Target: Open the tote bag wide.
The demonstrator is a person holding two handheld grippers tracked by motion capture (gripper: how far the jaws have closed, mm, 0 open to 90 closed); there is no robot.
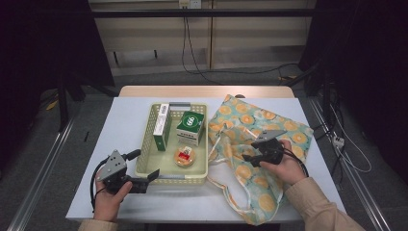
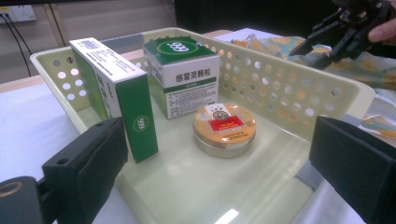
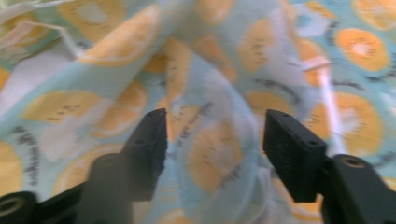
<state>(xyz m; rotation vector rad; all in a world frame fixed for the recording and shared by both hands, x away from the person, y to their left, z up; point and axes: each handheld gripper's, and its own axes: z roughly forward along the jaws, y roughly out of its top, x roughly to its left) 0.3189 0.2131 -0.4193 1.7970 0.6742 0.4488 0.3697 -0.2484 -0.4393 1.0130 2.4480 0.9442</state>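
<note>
In the high view, a pale green perforated basket (image 1: 144, 144) stands on the white tabletop (image 1: 120, 120), left of centre. Inside it a tall green-and-white box (image 1: 161, 126) stands along the left wall, a squarer green-and-white box (image 1: 191, 127) sits toward the far right corner, and a round gold tin (image 1: 185, 157) with a red label lies near the front. To the right of the basket a cloth bag (image 1: 269, 125) printed with orange slices lies crumpled, its near edge touching the basket's right side. The left hand-held gripper (image 1: 150, 171) rests just at the basket's near left corner, jaws spread and empty. The right hand-held gripper (image 1: 249, 159) hovers low over the middle of the bag, held in a hand with a beige sleeve.

In the left gripper view, the left hand-held gripper (image 2: 224, 158) looks into the basket (image 2: 299, 93) over its near rim, its two black jaws wide apart with nothing between them. The tall box (image 2: 116, 88) stands upright at left, the squarer box (image 2: 184, 74) behind, and the tin (image 2: 225, 129) in front of it, apart from both jaws. Farther off at upper right, the right hand-held gripper (image 2: 308, 51) points down at the bag (image 2: 364, 65).

In the right gripper view, blurred, the right hand-held gripper (image 3: 215, 140) has its jaws parted, released, with a raised fold of the bag (image 3: 205, 84) lying between them. Whether the pads touch the cloth cannot be told.
</note>
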